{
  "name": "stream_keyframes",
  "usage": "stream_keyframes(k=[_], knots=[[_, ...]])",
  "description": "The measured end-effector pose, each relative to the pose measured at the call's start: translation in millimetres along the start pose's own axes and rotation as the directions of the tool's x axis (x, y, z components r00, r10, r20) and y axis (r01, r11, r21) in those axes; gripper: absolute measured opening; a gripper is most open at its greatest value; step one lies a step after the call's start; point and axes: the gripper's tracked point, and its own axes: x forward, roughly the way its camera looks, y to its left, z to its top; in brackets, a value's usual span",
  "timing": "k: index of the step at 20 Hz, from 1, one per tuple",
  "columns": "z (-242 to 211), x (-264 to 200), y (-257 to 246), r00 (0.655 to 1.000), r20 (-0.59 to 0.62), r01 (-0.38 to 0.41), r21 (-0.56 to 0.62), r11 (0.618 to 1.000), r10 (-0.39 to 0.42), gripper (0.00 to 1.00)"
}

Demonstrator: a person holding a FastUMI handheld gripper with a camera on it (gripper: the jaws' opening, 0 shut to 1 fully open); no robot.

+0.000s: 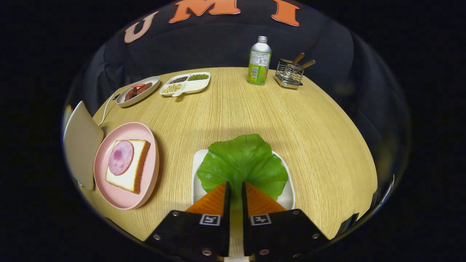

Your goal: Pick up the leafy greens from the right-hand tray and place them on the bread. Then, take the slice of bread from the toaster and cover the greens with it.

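Jaws of the gripper [235,185] nearly closed, pinching the leafy greens [242,165].

Light wood-grain table [233,109] under everything. At about eleven o'clock on the tabletop, a white divided dish [185,84] with dark beans, green beans and pale beans in separate compartments. Just to its nine o'clock side, nearly touching, an oval white plate [138,91] carrying reddish-brown sausage pieces. A white cable [106,109] trailing from near that plate toward the table's edge at nine o'clock. At about one o'clock, standing upright, a silver bottle [259,61] with a green label and a screw cap. Just beside it at three o'clock, a wire holder [289,74] with two wooden-handled utensils leaning out of it.
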Motion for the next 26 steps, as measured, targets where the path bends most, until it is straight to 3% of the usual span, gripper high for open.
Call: stream_keyframes(k=[2, 4, 16, 22, 26], knots=[[0.3, 0.5, 0.2, 1.000, -0.005, 0.010, -0.004, 1.000, -0.010, 0.03], [1.0, -2.0, -0.9, 1.000, -0.007, 0.018, 0.009, 1.000, -0.017, 0.01], [55.3, -50.0, 5.1, 0.992, 0.125, 0.017, 0.057, 0.998, -0.024, 0.01], [87.4, -77.4, 40.3, 0.981, 0.193, -0.032, 0.015, 0.999, 0.028, 0.01], [88.1, -69.3, 50.5, 0.981, 0.192, -0.026, -0.047, 0.999, 0.035, 0.01]])
